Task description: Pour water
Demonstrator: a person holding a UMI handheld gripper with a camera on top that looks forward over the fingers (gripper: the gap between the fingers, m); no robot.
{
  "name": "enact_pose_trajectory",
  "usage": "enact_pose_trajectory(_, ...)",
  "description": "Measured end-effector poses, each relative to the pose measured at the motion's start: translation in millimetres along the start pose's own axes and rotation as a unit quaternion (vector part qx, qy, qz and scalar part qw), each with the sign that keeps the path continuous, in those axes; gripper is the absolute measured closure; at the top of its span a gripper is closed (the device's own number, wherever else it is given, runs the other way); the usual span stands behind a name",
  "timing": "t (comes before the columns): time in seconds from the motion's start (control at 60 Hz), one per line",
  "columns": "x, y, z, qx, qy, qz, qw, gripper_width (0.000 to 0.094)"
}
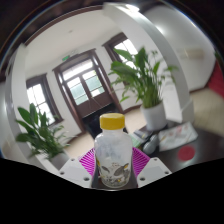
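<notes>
The tool point(113, 168) grips a yellow-capped bottle point(112, 155) between its pink pads. No cup is visible, so tilting should probably wait; the cap point(113, 121) looks closed.

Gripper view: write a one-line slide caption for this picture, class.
The tool grips a yellow-capped bottle between its pink pads, with potted plants and a double door beyond.

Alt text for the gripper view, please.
A yellow-capped bottle stands upright between the gripper fingers, whose pink pads flank it. Beyond it, two leafy potted plants frame a dark wooden door and windows.
</notes>
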State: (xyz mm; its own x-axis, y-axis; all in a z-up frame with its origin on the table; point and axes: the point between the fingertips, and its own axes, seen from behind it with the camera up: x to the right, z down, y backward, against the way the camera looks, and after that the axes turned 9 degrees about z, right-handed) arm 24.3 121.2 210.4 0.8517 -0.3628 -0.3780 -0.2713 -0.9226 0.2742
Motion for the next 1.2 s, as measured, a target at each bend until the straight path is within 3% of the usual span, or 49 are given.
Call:
enact_pose_trajectory(0.2, 110, -15, -64, 0.068, 0.185, 0.14, 0.97, 0.047)
enact_pose_trajectory(0.4, 204, -44, -51, 0.046, 0.21, 0.214, 0.953, 0.0471)
enact_pose_trajectory(0.567, 257, -75, -22, 0.033, 0.187, 0.224, 0.956, 0.0471)
enact_pose_trajectory(0.933, 275, -96, 2, 0.081, 0.152, 0.173, 0.97, 0.0457)
enact_pose_trajectory(1.117, 277, -100, 2, 0.066, 0.153, 0.183, 0.969, 0.0351)
enact_pose_trajectory(1.2, 281, -92, 12, 0.043, 0.17, 0.195, 0.965, 0.0246)
